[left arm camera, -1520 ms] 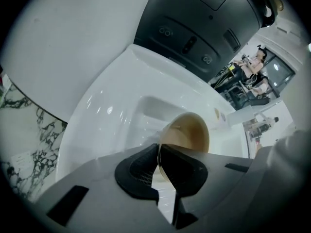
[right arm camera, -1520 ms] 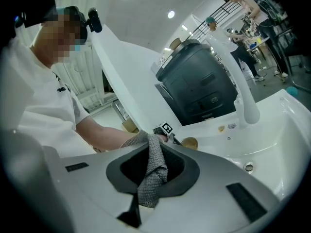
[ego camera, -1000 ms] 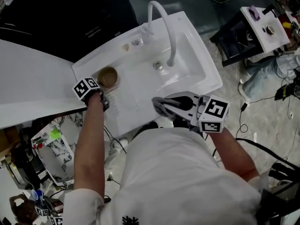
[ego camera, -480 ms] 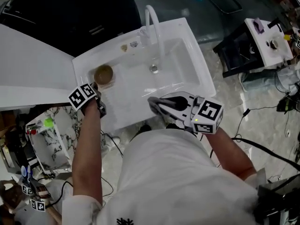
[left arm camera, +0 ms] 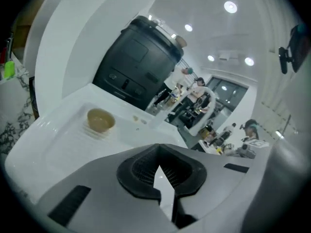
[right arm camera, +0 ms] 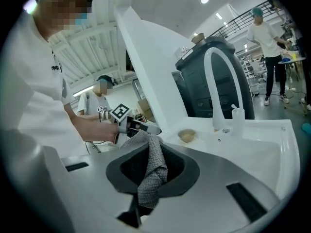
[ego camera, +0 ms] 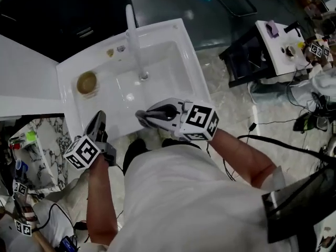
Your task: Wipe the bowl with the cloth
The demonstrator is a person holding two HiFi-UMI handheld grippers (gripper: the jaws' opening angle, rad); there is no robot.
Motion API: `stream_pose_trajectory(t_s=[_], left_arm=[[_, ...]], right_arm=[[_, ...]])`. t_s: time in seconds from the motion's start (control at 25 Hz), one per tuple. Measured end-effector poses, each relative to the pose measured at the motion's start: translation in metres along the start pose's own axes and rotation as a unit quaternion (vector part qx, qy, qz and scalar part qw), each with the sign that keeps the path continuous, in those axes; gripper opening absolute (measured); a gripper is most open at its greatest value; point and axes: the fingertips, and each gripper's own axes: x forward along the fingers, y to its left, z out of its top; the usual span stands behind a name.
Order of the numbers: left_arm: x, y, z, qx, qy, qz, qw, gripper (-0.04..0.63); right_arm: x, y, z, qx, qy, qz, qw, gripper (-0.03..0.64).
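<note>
**Entry: cloth in hand, bowl not yet touched**

Head view. One small tan round bowl (ego camera: pixel 87 82) stands on the ribbed drainboard at the 9 o'clock end of the single white moulded sink (ego camera: pixel 181 41). One white arched faucet (ego camera: pixel 134 41) is at 12 o'clock. The left gripper (ego camera: pixel 98 118) hangs off the sink's near edge, at 6 o'clock from the bowl and apart from it. The right gripper (ego camera: pixel 149 114) is over the near rim, at 4 o'clock from the bowl.

Left gripper view. Jaws drawn together, tips meeting, with nothing between them. The bowl (left arm camera: pixel 100 121) lies ahead at 10 o'clock.

Right gripper view. Jaws are pinched on the one grey knitted cloth (right arm camera: pixel 151 171), which hangs in a fold. The bowl (right arm camera: pixel 186 136) is at 1 o'clock, beyond.

Judgement: this is the approach step, and wiping has not begun. Next, the left claw should spread and steady the bowl's rim. The right then carries the cloth inside it.

Count: two grippers, one bowl, one cloth.
</note>
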Motion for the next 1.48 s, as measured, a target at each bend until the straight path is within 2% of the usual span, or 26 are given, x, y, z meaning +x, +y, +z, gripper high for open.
stream_pose_trajectory(t_s=[0.2, 0.44, 0.68, 1.04, 1.48], left_arm=[[-0.022, -0.063, -0.037, 0.048, 0.014, -0.042, 0.9979, 0.011], [-0.035, -0.093, -0.045, 0.109, 0.028, -0.075, 0.9908, 0.011], [-0.065, -0.096, -0.045, 0.128, 0.023, -0.089, 0.9875, 0.011], [-0.121, -0.077, -0.068, 0.129, 0.03, -0.096, 0.9865, 0.011], [-0.162, -0.061, -0.084, 0.144, 0.035, -0.108, 0.9831, 0.011]], right_arm=[[-0.001, 0.013, -0.003, -0.011, 0.008, 0.027, 1.0, 0.035], [0.01, 0.033, -0.001, -0.025, 0.006, 0.031, 0.999, 0.035], [0.025, 0.065, 0.006, -0.041, 0.0, 0.033, 0.999, 0.035], [0.047, 0.111, 0.0, -0.046, 0.002, 0.022, 0.999, 0.035], [0.069, 0.154, -0.007, -0.05, 0.004, 0.006, 0.999, 0.036]])
